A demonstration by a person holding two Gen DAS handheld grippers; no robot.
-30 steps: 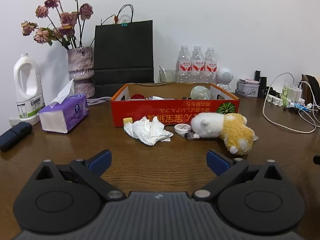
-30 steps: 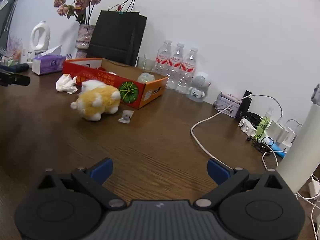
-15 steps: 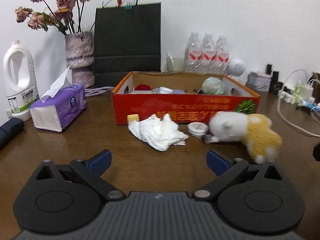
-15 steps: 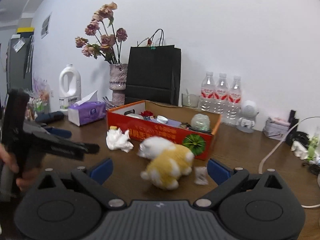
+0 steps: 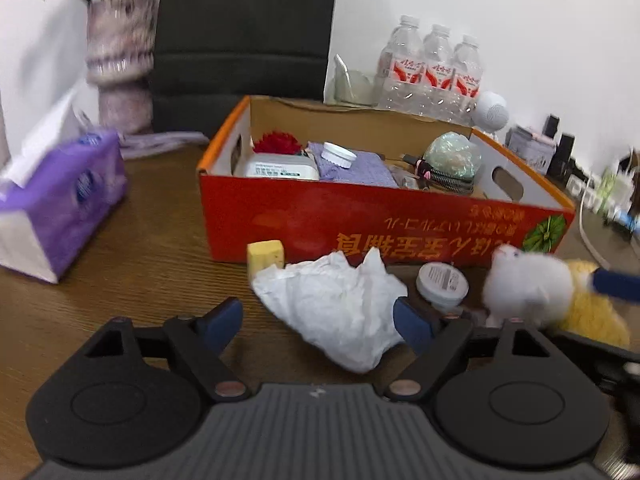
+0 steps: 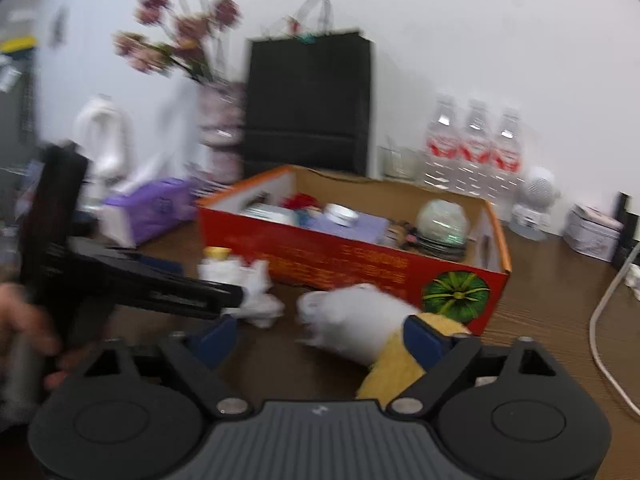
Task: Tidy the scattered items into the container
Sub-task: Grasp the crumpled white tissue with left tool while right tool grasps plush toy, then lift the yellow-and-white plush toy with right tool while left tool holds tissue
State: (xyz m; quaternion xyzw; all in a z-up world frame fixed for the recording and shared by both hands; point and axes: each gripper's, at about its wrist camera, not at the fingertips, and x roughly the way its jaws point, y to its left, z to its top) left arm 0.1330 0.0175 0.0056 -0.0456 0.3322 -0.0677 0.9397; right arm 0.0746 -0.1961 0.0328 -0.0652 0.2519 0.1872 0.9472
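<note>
A crumpled white tissue (image 5: 332,304) lies on the brown table in front of the red cardboard box (image 5: 360,224). My left gripper (image 5: 318,322) straddles it with jaws closing; the pads do not press it. A white and yellow plush toy (image 6: 352,320) lies by the box (image 6: 340,256), between the closing jaws of my right gripper (image 6: 320,336), not squeezed. A yellow block (image 5: 266,254) and a small round white jar (image 5: 442,282) sit against the box front. In the right wrist view the left gripper (image 6: 236,295) reaches over the tissue (image 6: 256,300).
A purple tissue box (image 5: 60,200) stands left of the box, with a vase (image 5: 120,64) and a black paper bag (image 5: 244,32) behind. Water bottles (image 5: 432,68) line the wall. A white cable (image 6: 600,320) runs along the right. A hand (image 6: 24,320) holds the left gripper.
Both grippers came in closer to the box and their jaws narrowed. The tissue now lies between the left fingers and the plush toy between the right fingers.
</note>
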